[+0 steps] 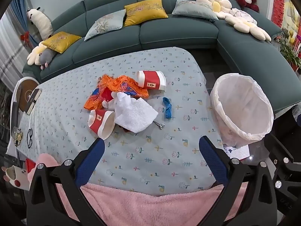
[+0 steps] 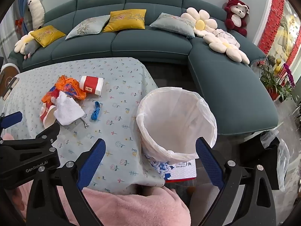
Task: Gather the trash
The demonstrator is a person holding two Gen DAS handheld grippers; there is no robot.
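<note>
behind the table with the pale blue flower-print cloth (image 1: pixel 150 162) curves a dark teal sofa (image 1: pixel 169 32). mid-table lies the trash: a crumpled orange foil wrapper (image 1: pixel 116 88), two red-and-white paper cups (image 1: pixel 151 80) (image 1: pixel 101 121) on their sides, a white paper towel (image 1: pixel 134 114) and a blue strip (image 1: pixel 167 107). a small metal piece (image 1: pixel 160 125) pokes out, partly hidden. beside the table stands a white-lined bin (image 2: pixel 175 124). left gripper (image 1: pixel 150 154) and right gripper (image 2: pixel 150 156) hover with fingers apart, holding nothing.
</note>
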